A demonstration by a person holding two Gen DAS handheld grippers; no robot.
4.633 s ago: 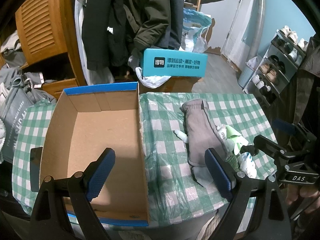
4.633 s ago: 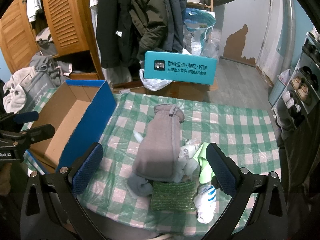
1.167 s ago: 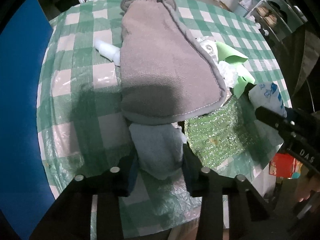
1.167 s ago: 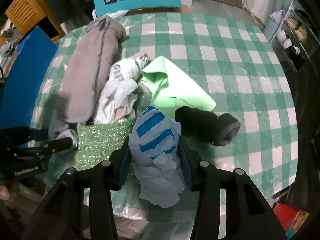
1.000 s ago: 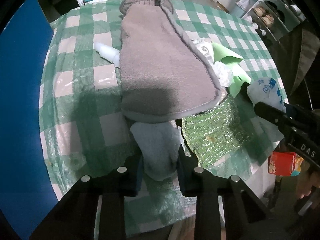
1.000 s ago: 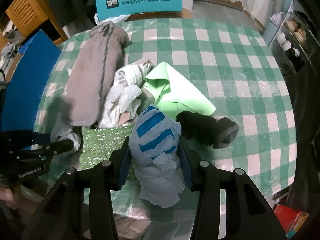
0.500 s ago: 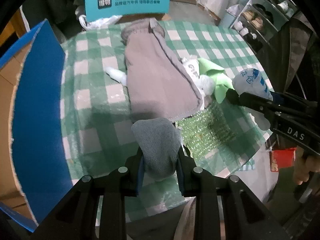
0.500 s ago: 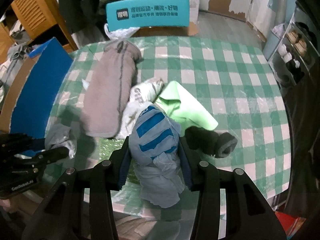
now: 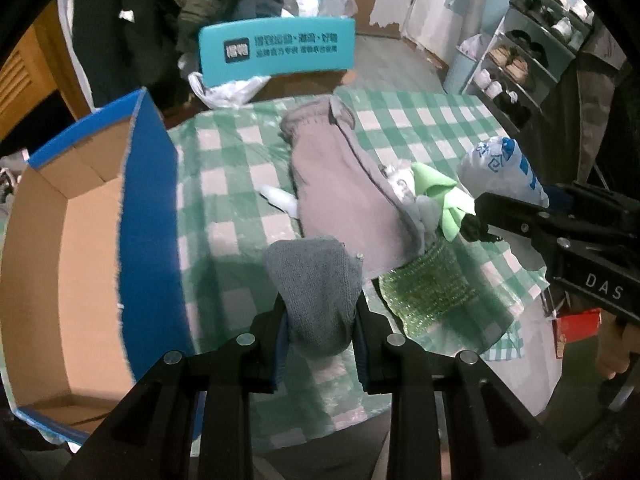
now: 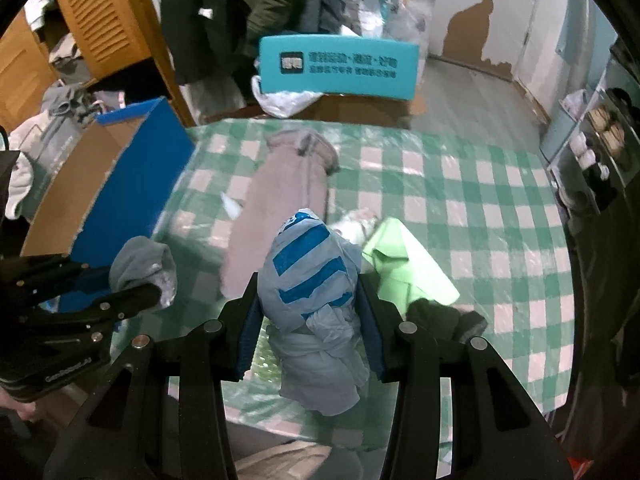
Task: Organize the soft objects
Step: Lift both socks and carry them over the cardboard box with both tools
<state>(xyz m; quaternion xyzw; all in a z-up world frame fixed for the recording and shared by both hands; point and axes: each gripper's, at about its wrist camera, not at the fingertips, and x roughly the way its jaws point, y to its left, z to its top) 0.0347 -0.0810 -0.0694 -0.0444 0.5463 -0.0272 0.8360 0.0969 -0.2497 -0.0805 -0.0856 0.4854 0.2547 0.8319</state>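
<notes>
The box is sitting empty at left. The left gripper is clamping a grey sock above the table; the right gripper is squeezing a knotted bag. Both look light and limp, best pinched mid-bundle.

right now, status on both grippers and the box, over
Left gripper shut on grey knitted sock. Right gripper shut on blue-striped white plastic bag. Open blue cardboard box empty, nothing in the way.
</notes>
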